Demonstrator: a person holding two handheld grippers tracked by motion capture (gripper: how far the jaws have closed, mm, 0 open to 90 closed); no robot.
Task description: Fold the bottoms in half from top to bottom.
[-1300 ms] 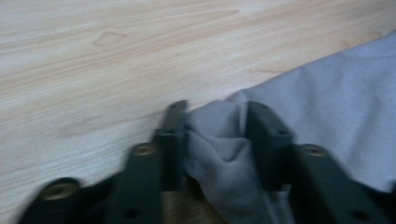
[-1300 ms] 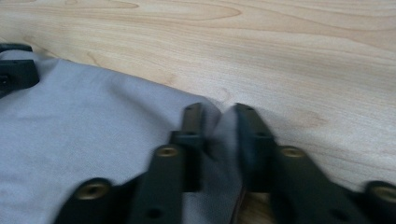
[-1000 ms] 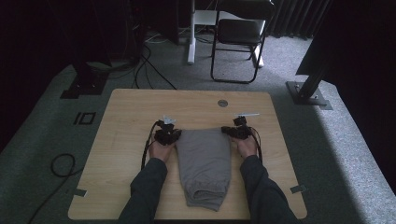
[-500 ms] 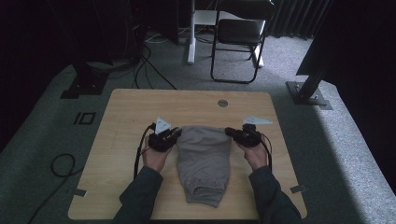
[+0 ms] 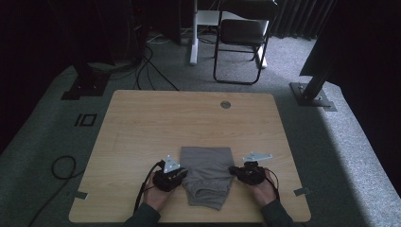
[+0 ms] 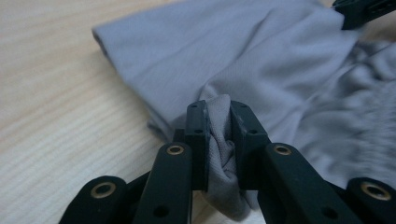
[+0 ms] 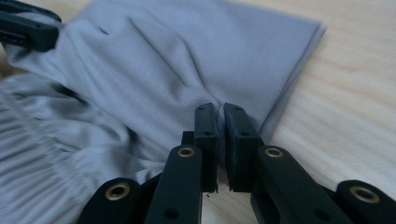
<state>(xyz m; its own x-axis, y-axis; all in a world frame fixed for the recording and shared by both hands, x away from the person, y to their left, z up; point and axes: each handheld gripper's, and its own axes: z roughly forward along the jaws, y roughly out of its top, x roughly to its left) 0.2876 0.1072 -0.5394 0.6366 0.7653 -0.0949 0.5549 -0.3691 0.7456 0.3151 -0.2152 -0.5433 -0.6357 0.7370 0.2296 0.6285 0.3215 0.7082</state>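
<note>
One grey garment [image 5: 207,176] was seen lying on the near half of the tabletop [image 5: 156,123], folded over on itself, with a smooth upper layer and a rumpled, gathered part toward the near edge. Two edges of it were held, one at each side. In the left gripper view, a bunched fold of the garment [image 6: 243,70] was pinched between the fingers [image 6: 198,135] of the left gripper [image 6: 218,140], the cloth bulging out below them. In the right gripper view, the fingers [image 7: 236,140] of the right gripper [image 7: 220,140] were pressed almost together on a thin edge of the garment [image 7: 187,56]. In the high view, the left gripper [image 5: 174,176] and the right gripper [image 5: 239,172] were seen at the garment's two sides, each held in one hand, with two forearms entering from the bottom. One round insert [image 5: 225,104] was set in the tabletop near its far edge. Beyond the tabletop, one folding chair [image 5: 243,38] stood on the carpet [image 5: 331,142], and cables [image 5: 151,66] were strewn there.
</note>
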